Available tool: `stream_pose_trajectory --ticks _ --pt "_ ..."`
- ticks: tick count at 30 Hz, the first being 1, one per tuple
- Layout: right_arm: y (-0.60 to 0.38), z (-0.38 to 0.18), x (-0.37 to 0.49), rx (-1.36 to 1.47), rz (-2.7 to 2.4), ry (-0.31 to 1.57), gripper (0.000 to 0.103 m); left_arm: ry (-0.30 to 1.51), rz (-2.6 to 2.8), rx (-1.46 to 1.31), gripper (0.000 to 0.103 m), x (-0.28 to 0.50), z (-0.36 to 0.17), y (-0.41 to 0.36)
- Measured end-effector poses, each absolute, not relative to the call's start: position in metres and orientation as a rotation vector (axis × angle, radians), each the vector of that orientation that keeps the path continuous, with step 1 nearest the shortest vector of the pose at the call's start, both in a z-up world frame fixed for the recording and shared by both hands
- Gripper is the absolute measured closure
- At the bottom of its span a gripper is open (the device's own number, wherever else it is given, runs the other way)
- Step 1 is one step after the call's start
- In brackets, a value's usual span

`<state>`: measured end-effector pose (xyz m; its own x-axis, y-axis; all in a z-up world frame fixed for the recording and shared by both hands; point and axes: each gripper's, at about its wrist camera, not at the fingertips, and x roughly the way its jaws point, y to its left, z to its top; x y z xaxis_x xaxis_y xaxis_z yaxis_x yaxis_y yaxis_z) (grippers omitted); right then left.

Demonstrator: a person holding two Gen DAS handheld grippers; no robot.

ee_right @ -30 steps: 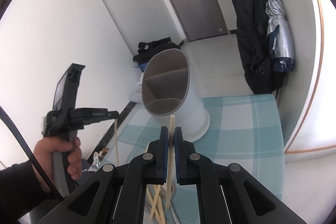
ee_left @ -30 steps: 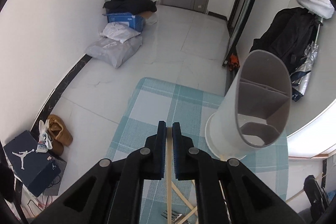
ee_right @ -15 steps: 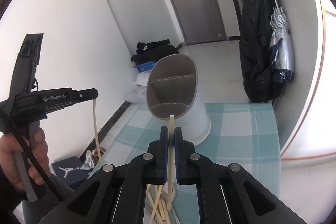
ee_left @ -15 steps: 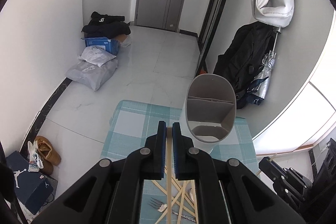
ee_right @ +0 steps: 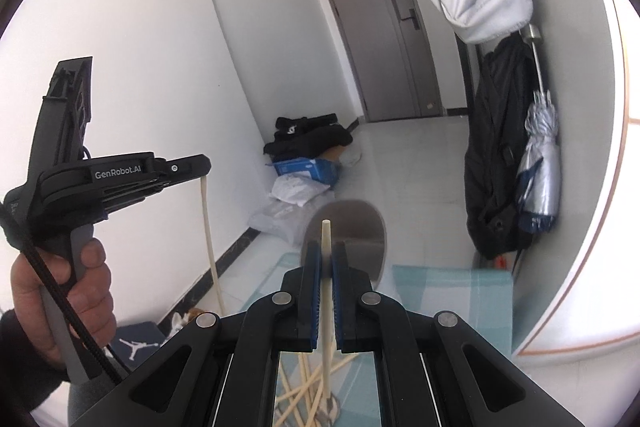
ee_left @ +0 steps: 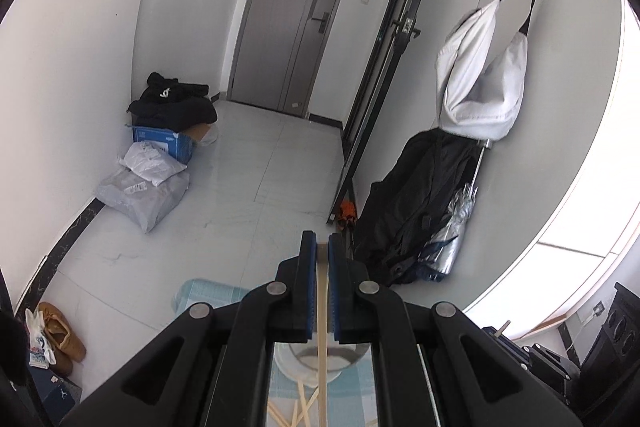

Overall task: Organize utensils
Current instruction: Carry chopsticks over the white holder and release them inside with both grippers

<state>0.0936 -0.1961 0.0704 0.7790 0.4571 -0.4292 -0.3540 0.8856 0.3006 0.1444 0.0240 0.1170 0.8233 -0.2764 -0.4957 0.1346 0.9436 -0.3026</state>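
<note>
Two grippers each clamped a single pale chopstick: the right gripper (ee_right: 326, 259) pinched one upright (ee_right: 327, 307), while the left gripper (ee_right: 202, 169), gripped by a hand (ee_right: 60, 299), dangled another (ee_right: 210, 239). Loose chopsticks (ee_right: 304, 387) lay crossed on the checked tablecloth (ee_right: 448, 291) below; the grey utensil holder (ee_right: 352, 239) stood just beyond

Both tools are raised, angled a little downward. The left tool (ee_right: 202, 171), gripped by the person's left hand (ee_right: 60, 303), has its jaws closed tight. The right tool (ee_right: 327, 259) is likewise clamped shut.
</note>
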Motion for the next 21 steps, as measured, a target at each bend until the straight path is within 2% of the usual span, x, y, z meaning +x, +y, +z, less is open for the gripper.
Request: stream_pose_trajectory --ticks 5,10,15,21 --pt "-0.198 0.116 0.128 0.167 0.464 0.459 0.098 0.430 -0.208 -0.279 0.100 0.167 0.138 0.025" --pt "-0.193 0.137 0.169 0.136 0.473 0.437 0.098 0.361 -0.221 -0.275 0.100 0.196 0.135 0.024" --pt "-0.185 0.139 0.204 0.089 0.476 0.411 0.098 0.347 -0.255 -0.258 0.100 0.221 0.122 0.022" --pt "-0.171 0.114 0.243 0.050 0.485 0.443 0.098 0.366 -0.296 -0.213 0.100 0.245 0.099 0.014"
